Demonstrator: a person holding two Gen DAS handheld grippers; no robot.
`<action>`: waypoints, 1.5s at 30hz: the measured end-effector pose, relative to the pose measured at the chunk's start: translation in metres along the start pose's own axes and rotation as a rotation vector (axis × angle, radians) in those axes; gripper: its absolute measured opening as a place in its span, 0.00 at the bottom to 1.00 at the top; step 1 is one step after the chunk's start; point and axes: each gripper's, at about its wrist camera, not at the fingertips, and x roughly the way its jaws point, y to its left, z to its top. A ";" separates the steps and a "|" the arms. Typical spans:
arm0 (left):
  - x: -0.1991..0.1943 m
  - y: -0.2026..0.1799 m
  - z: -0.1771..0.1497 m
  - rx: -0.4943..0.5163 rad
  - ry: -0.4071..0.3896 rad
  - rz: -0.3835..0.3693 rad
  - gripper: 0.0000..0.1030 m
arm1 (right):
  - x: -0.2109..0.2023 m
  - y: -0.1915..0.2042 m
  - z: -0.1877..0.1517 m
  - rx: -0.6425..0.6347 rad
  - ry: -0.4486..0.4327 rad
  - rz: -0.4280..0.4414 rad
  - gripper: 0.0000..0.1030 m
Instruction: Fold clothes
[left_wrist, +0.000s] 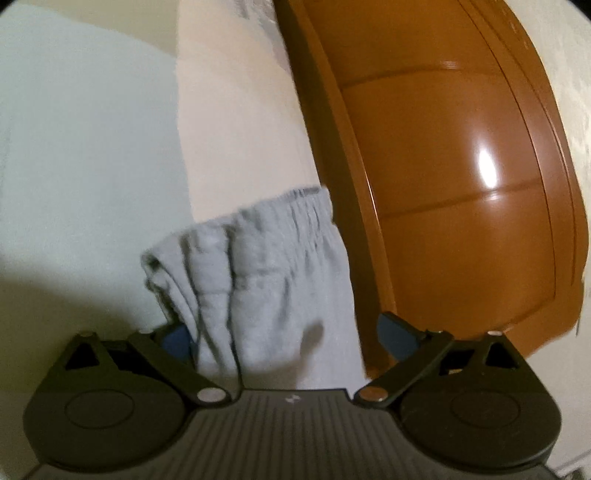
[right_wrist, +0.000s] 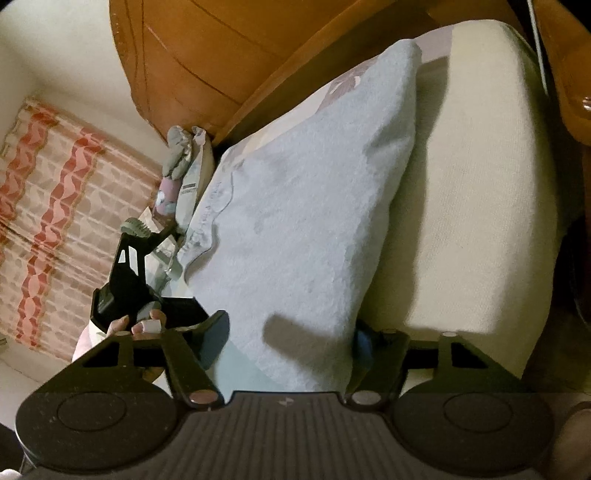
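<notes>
In the left wrist view a grey garment with a gathered elastic waistband hangs between the fingers of my left gripper. The jaws stand wide; the left blue pad touches the cloth and the right pad is clear of it. In the right wrist view a pale blue fleecy garment lies over a cream mattress. It runs back between the fingers of my right gripper, which stand apart. The cloth's edge covers part of the right pad. A hand holds the left gripper's black frame at the left.
A glossy brown wooden headboard stands close on the right of the left wrist view and also shows as wooden boards at the top of the right wrist view. A red-and-cream patterned curtain hangs at the left. Small bunched cloths lie by the headboard.
</notes>
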 end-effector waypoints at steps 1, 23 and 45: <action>-0.002 0.001 -0.002 0.013 -0.005 0.008 0.93 | 0.000 -0.001 0.000 0.004 -0.002 -0.006 0.62; 0.005 -0.050 0.032 0.242 0.093 0.245 0.34 | -0.011 0.030 0.012 0.001 -0.004 -0.003 0.13; -0.015 -0.056 0.020 0.439 0.135 0.067 0.76 | -0.004 0.032 -0.002 -0.191 0.032 -0.278 0.21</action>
